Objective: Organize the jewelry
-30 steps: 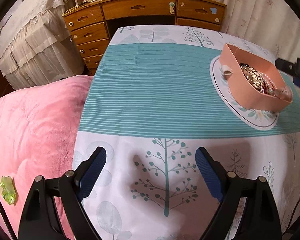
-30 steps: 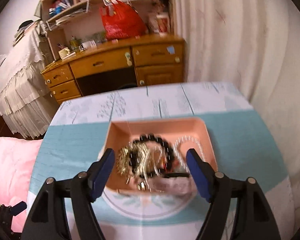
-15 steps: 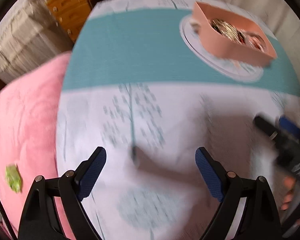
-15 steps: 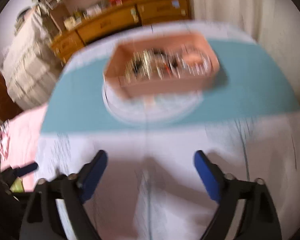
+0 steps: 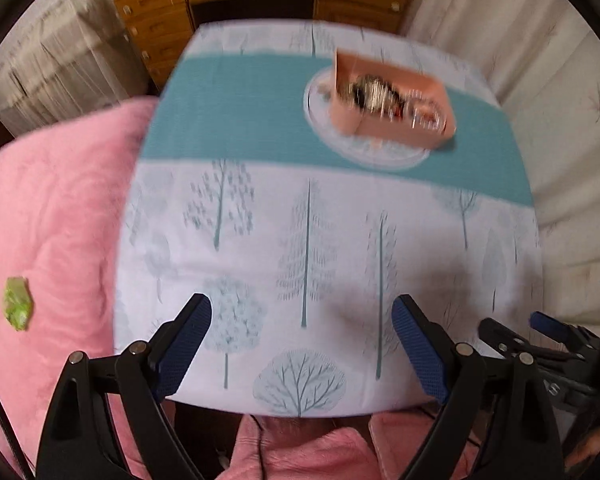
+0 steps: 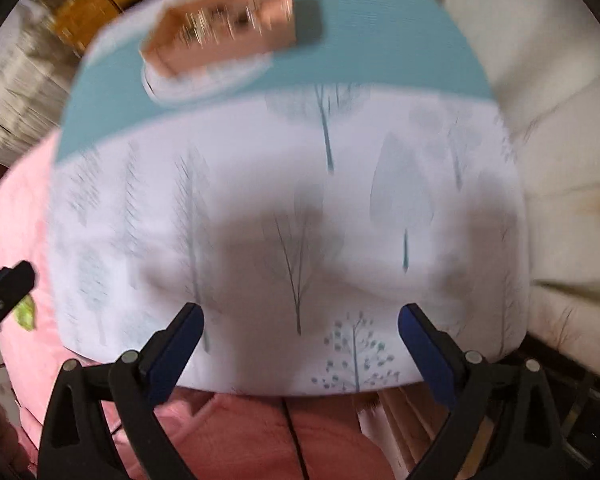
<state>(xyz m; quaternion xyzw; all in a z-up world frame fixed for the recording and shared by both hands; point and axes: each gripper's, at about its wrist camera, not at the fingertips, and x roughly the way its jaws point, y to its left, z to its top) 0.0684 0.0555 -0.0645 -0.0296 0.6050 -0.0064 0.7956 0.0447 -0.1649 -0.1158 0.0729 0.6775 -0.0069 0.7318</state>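
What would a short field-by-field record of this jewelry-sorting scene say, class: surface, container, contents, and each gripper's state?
surface: table under a white tree-print cloth with a teal band
container: pink rectangular tray, at the far side on a round printed patch of the cloth
contents: tangled beads and metallic jewelry, blurred
left gripper: open, empty, over the near edge
right gripper: open, empty, over the near edge
beside table: pink plush blanket
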